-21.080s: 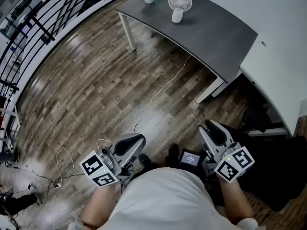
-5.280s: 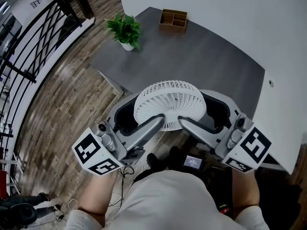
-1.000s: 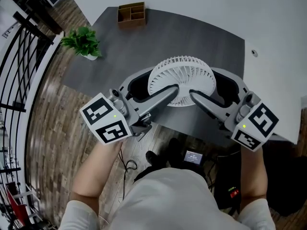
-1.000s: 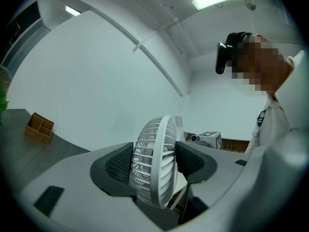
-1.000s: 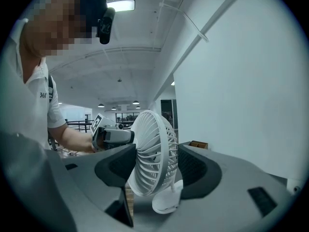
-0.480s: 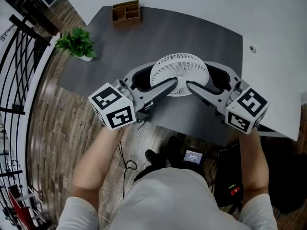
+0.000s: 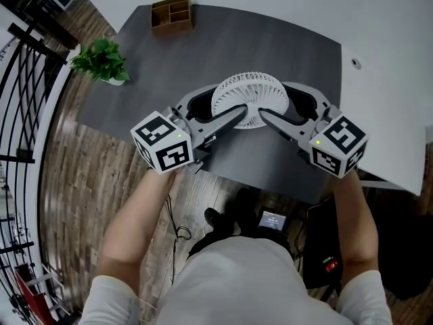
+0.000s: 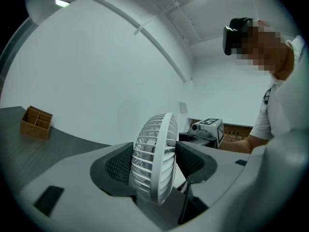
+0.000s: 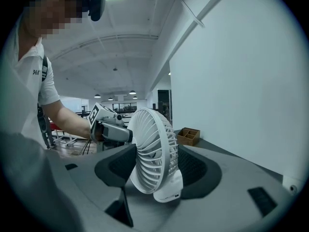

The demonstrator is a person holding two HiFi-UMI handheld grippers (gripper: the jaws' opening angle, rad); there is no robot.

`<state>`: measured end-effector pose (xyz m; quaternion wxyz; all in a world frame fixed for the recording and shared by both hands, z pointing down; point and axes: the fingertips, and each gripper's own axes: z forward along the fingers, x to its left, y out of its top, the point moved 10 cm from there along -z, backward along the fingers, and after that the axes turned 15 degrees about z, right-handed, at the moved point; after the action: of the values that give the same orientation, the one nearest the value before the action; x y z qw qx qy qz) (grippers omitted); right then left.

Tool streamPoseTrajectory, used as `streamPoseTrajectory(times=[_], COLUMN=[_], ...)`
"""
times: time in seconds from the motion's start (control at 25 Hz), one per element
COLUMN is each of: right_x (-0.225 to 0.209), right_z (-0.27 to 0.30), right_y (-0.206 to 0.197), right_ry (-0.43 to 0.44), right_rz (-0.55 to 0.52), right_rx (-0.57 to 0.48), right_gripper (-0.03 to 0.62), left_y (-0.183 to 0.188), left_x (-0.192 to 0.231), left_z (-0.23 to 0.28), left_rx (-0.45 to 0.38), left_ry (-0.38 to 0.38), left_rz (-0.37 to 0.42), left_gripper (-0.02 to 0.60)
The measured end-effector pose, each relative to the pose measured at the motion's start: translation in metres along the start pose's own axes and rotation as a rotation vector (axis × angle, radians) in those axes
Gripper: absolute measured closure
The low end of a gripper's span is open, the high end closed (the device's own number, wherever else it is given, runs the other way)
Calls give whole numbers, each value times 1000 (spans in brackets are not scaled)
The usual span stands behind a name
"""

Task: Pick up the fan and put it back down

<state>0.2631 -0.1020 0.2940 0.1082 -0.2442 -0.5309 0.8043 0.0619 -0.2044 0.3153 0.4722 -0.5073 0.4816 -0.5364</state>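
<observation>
— Where is the fan?

— The white fan is over the middle of the dark grey table, roughly upright. It sits between my two tongs.

— And how do the tongs stand?

— My left gripper reaches in from the left. Its jaws are clamped on the round grille, one dark pad against each face. My right gripper reaches in from the right and is clamped on the same grille in the same way. From my head camera, the two near jaws come close to each other just in front of the fan's hub.

— Is its foot down on the table?

— I cannot tell. The right gripper view shows the white foot low between my jaws, but its underside is hidden.

— What else is about?

— A wooden organiser box stands at the table's far left corner. A small potted plant stands at the left edge. Both are well apart from the fan. A white desk adjoins the table on the right, and wood flooring shows on the near left.
</observation>
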Motion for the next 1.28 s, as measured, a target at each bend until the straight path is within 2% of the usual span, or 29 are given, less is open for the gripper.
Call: streamPoseTrajectory(times=[0.52, 0.8, 1.28], right_x=[-31, -44, -53], right_z=[8, 15, 24], right_y=[-22, -34, -45], right_ry=[-82, -95, -104], right_rz=[-30, -15, -55], right_rx=[62, 88, 137], right_gripper=[321, 321, 322], left_y=[-32, -46, -64], left_x=[15, 21, 26], left_z=[31, 40, 45], left_rx=[87, 123, 175], left_ry=[-24, -25, -33], left_rz=[44, 61, 71], left_gripper=[288, 290, 290])
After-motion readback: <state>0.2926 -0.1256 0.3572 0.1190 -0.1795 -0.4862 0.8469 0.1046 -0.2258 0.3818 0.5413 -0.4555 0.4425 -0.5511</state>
